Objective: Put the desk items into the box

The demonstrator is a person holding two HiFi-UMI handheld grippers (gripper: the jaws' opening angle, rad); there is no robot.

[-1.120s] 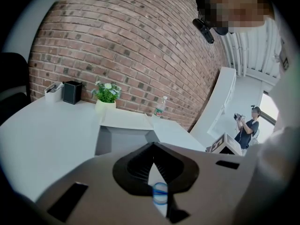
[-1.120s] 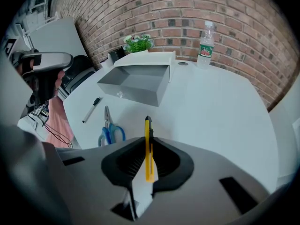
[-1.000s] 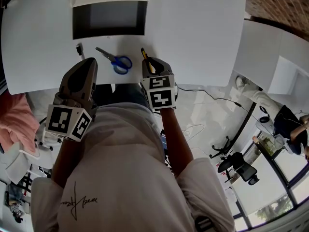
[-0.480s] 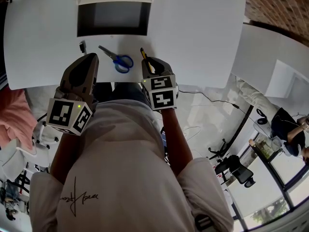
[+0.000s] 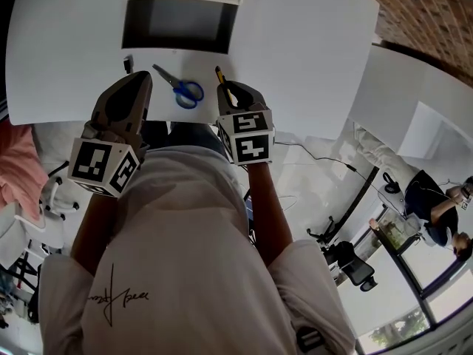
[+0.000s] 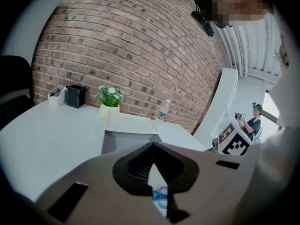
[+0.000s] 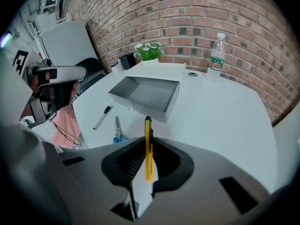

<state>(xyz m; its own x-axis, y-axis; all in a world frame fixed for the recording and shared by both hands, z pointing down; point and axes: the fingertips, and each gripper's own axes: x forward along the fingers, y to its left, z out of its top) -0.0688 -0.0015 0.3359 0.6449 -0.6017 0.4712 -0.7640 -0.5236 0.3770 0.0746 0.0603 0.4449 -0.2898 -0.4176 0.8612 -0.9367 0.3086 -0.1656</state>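
Right gripper (image 5: 227, 89): jaws clamped on a yellow knife (image 7: 148, 131), over the table's (image 5: 310, 50) near edge. Left gripper (image 5: 135, 81): jaws together, empty. Scissors (image 5: 181, 87) and marker (image 5: 128, 63) lie before the open box (image 5: 177, 25).

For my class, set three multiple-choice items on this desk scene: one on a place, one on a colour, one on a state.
1. Where do the scissors lie? A on a chair; B on the desk, in front of the box; C on the floor.
2. What colour is the knife in the right claw? A red; B green; C yellow.
3. How is the box? A open; B taped shut; C upside down.
Answers: 1 B, they lie on the white top near the box's front wall. 2 C, its yellow body stands between the jaws. 3 A, its grey inside shows.
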